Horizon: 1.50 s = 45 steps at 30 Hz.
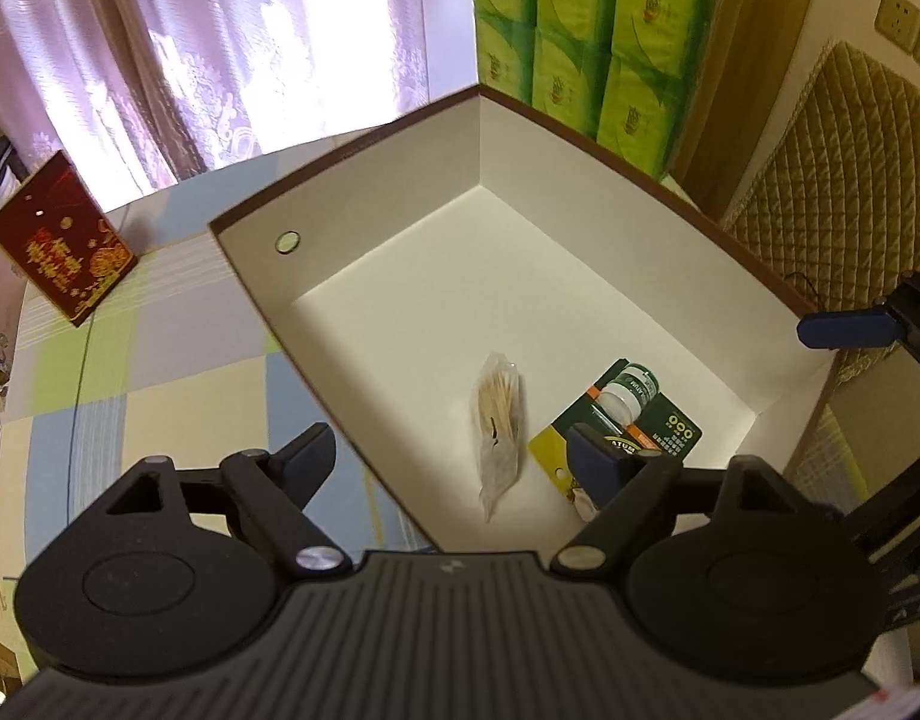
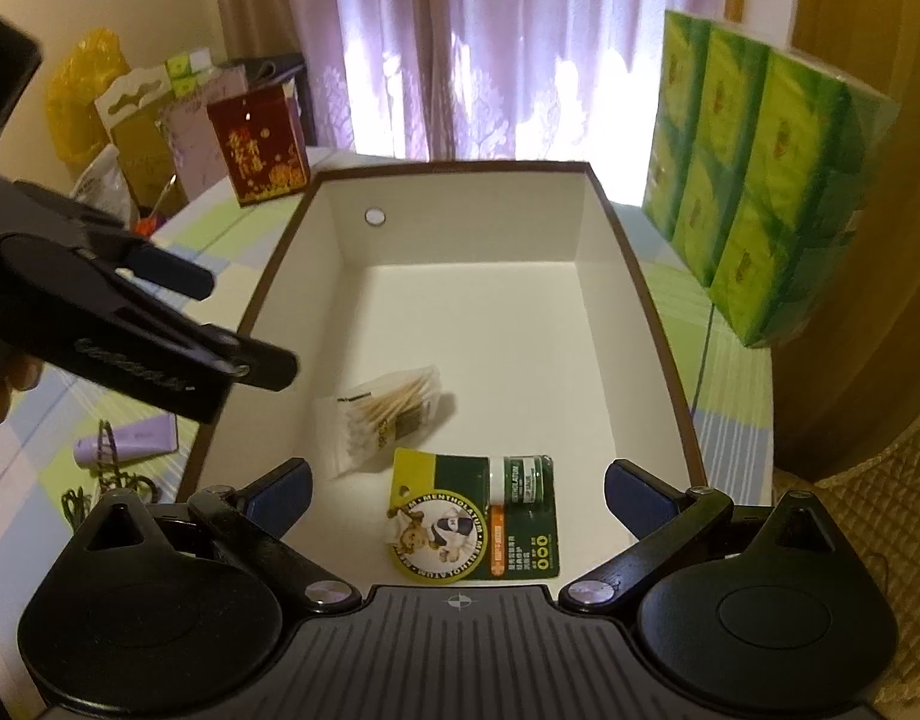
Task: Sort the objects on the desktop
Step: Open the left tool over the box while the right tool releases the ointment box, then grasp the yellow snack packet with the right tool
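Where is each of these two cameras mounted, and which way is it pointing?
Left wrist: sits on the left gripper, looking down into the box; its open fingers show, and the right gripper's fingertip at the right edge.
Right wrist: sits on the right gripper, looking down the box's length toward the curtain; its open fingers show, with the left gripper crossing at left.
Shared: box, swab bag, balm card, red box, tissue packs.

Backlit lilac patterned curtains [image 2: 490, 48] fill the window side. Pastel checked tablecloth [image 1: 178, 360] covers the table. Quilted tan chair back [image 1: 832, 180] and wall sockets [image 1: 907, 24] stand at right.
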Each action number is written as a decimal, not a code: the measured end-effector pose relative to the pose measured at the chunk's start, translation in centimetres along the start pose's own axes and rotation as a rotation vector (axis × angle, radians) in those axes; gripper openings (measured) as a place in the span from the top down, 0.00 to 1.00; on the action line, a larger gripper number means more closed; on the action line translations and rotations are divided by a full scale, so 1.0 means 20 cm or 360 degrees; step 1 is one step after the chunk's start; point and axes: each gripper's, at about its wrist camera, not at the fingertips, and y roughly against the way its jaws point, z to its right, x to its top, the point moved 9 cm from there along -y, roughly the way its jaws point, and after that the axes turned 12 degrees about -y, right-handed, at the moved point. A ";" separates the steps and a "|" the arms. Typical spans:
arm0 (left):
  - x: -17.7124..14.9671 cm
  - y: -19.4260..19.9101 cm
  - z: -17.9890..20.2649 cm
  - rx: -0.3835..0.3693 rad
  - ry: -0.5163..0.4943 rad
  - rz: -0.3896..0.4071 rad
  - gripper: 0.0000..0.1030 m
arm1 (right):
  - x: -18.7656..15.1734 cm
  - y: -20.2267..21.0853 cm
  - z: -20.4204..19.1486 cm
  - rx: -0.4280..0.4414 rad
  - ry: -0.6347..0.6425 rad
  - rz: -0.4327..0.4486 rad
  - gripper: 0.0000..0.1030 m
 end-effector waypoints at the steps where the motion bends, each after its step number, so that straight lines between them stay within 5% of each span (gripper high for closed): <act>1: -0.01 0.03 -0.01 0.0000 0.0006 0.0012 0.20 | 0.00 0.01 0.00 -0.0004 -0.0012 0.0013 0.02; 14: -0.18 0.38 -0.11 -0.0010 0.0055 0.0198 0.20 | -0.06 0.23 -0.08 -0.0059 -0.0182 0.0200 0.02; 29: -0.60 0.60 -0.33 0.0022 0.0087 0.0281 0.20 | -0.30 0.43 -0.20 0.0012 -0.0609 0.0361 0.02; 45: -1.08 0.51 -0.52 -0.0010 0.0204 0.0156 0.21 | -0.81 0.20 -0.24 0.0367 -0.1611 0.0083 0.02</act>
